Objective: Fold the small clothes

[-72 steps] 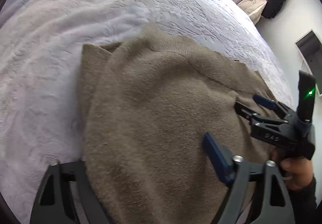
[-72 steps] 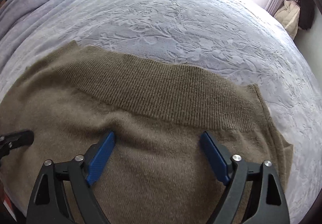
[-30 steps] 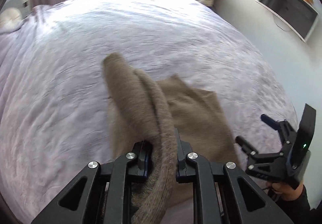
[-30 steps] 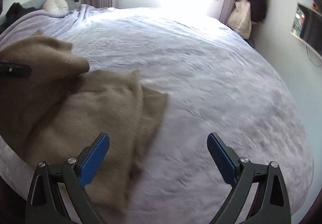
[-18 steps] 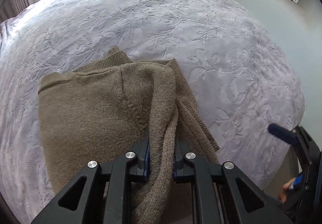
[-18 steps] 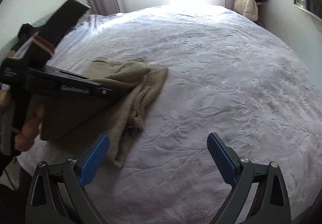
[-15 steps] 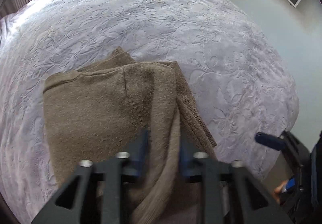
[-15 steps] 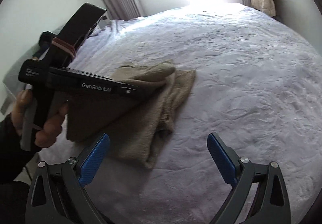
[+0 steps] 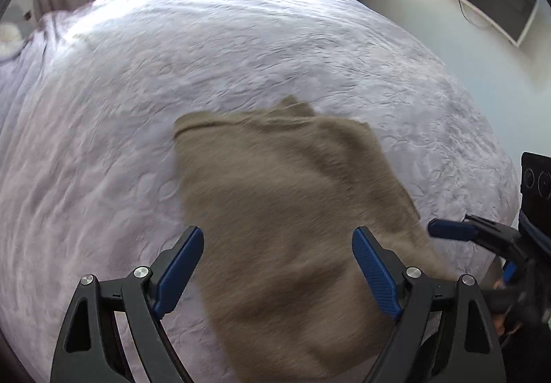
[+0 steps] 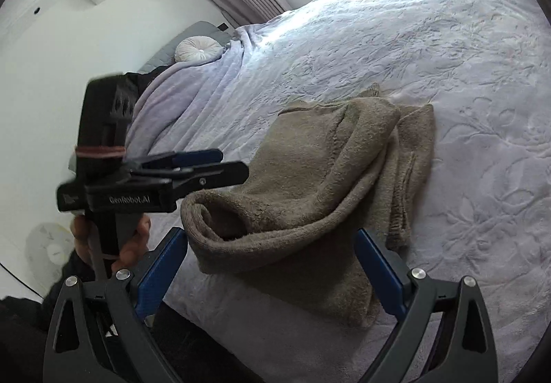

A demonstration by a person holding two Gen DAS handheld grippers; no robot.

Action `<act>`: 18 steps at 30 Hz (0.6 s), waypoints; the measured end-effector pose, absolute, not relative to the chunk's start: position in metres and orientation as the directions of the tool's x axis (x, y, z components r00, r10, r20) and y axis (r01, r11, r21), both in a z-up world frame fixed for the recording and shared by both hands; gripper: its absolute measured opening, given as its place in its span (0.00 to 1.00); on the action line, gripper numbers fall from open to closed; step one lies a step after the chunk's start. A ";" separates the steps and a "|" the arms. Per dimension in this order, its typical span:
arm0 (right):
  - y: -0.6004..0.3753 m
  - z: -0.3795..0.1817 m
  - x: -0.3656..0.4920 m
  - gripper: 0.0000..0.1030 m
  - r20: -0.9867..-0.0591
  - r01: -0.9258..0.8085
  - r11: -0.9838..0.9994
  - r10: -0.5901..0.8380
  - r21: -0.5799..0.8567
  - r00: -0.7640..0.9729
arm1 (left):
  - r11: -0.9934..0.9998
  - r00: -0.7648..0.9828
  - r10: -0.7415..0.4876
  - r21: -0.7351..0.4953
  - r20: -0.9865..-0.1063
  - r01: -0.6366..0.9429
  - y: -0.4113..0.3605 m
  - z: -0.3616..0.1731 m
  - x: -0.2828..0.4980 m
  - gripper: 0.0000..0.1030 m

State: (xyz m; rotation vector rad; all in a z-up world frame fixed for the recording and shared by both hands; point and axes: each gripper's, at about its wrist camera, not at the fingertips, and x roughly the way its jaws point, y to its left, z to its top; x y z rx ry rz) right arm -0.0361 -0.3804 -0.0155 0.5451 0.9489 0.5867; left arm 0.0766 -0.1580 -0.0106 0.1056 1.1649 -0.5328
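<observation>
1. Left wrist view: the left gripper [image 9: 277, 271] hangs over the brown knitted garment [image 9: 286, 204], its jaws opening wide, blue pads [image 9: 179, 266] standing clear on either side of the cloth with nothing pinched between them.
2. That garment lies in a loose folded heap on the pale embossed bedspread [image 9: 137, 90], near the bed's close edge; the picture is blurred, so its folds are hard to read here.
3. Right wrist view gives it sharper: the garment [image 10: 320, 183] is doubled over, one rolled fold lifted at the near end, a ribbed strip trailing along its right side.
4. The right gripper [image 10: 272, 273] is spread wide and empty, its pads framing the garment's near end from above, not touching it.
5. A hand [image 10: 110, 238] grips the left tool's handle at the left of this view, its fingers pointing across toward the cloth.
6. Far back, a round white cushion [image 10: 198, 49] sits by the headboard, well apart from the garment.
</observation>
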 end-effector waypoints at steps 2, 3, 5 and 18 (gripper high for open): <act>-0.388 -0.018 -0.034 0.95 -0.566 -0.200 0.694 0.693 0.692 0.446 | 0.876 0.274 -0.382 -0.252 -0.882 0.411 -0.136 -0.019 0.076 0.86; -0.391 -0.018 -0.033 0.95 -0.563 -0.186 0.686 0.698 0.704 0.443 | 0.879 0.272 -0.388 -0.266 -0.880 0.396 -0.131 -0.023 0.076 0.86; -0.394 -0.025 -0.022 0.95 -0.586 -0.127 0.685 0.691 0.717 0.423 | 0.881 0.251 -0.371 -0.254 -0.894 0.399 -0.135 -0.034 0.072 0.86; -0.363 -0.058 0.071 0.14 -0.772 -0.011 0.811 0.561 0.586 0.299 | 0.861 0.291 -0.272 -0.097 -0.917 0.499 -0.173 -0.047 0.049 0.86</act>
